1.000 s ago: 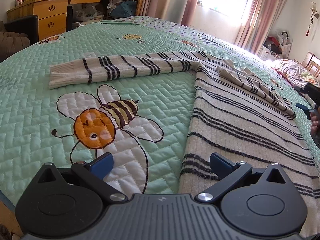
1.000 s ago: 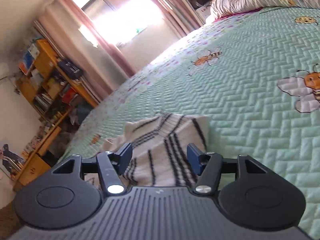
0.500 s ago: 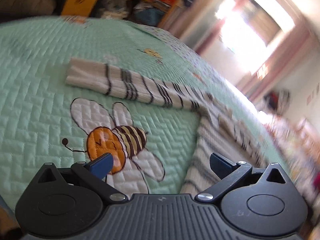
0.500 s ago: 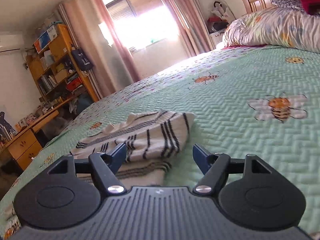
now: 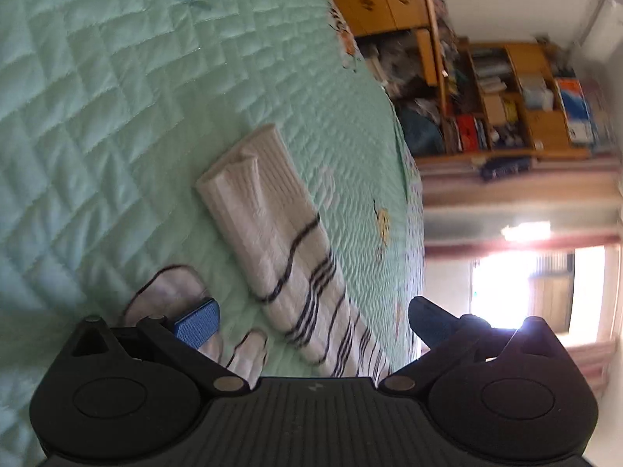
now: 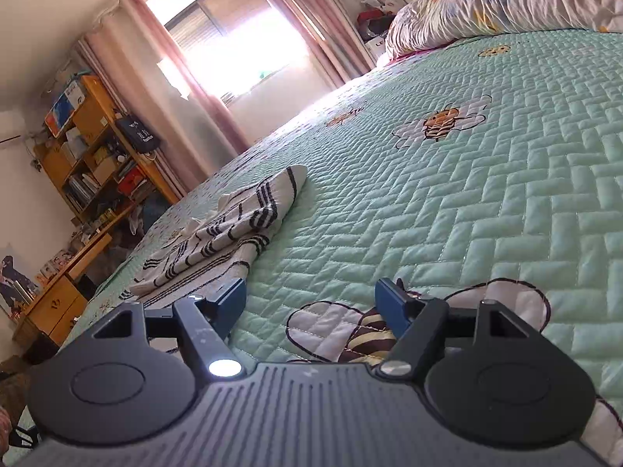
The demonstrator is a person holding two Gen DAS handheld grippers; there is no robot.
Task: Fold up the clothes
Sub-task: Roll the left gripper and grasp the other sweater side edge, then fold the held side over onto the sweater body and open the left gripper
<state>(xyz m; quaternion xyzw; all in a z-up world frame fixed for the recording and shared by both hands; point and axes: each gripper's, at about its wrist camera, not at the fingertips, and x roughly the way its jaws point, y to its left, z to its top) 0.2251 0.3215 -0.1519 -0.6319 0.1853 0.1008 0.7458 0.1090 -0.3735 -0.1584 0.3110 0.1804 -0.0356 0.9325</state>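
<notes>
A white sweater with dark stripes lies on the green quilted bedspread. In the left wrist view, which is rolled sideways, its outstretched sleeve (image 5: 280, 241) runs from the plain cuff down toward my left gripper (image 5: 311, 321), which hovers open just short of it, nothing between its blue pads. In the right wrist view the sweater's body, with the other sleeve folded over it (image 6: 229, 229), lies ahead and to the left. My right gripper (image 6: 311, 305) is open and empty over a bee picture (image 6: 370, 334), off the sweater's edge.
The bedspread (image 6: 486, 194) stretches far to the right, with a flowered duvet (image 6: 498, 4) at the headboard. Beyond the bed's far edge stand wooden shelves (image 6: 97, 151), a desk with drawers (image 6: 58, 303) and a bright curtained window (image 6: 229, 35).
The left gripper has rolled sideways and swung toward the sleeve's cuff end. The right gripper has drawn back and to the right off the sweater. Both stay open.
</notes>
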